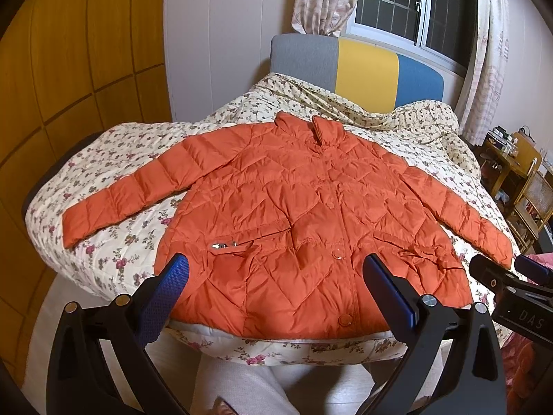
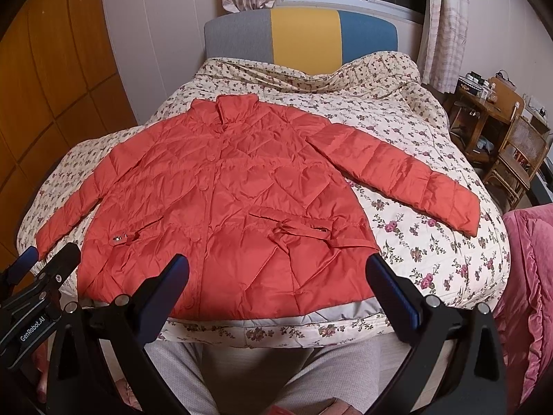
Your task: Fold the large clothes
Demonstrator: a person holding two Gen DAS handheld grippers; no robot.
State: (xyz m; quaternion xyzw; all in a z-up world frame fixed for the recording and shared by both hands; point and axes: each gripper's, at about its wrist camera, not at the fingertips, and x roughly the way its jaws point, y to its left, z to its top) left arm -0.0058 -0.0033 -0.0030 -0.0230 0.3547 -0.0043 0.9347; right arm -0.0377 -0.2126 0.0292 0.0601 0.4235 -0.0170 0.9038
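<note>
An orange quilted jacket [image 1: 293, 214] lies flat and face up on a floral bedspread [image 1: 114, 249], buttoned, collar away from me, both sleeves spread out to the sides. It also shows in the right wrist view [image 2: 228, 200]. My left gripper [image 1: 276, 269] is open and empty, held above the jacket's hem. My right gripper [image 2: 278, 269] is open and empty, also over the hem, further right. Each gripper shows at the edge of the other's view: the right one [image 1: 511, 273] and the left one [image 2: 48, 256].
The bed's near edge [image 2: 311, 332] is just in front of my legs. A grey, yellow and blue headboard [image 2: 304, 34] stands at the far end under a window. Wooden wardrobe [image 1: 69, 69] at left. Wooden desk and chair [image 2: 501, 138] at right. A pink blanket [image 2: 532, 276] lies at far right.
</note>
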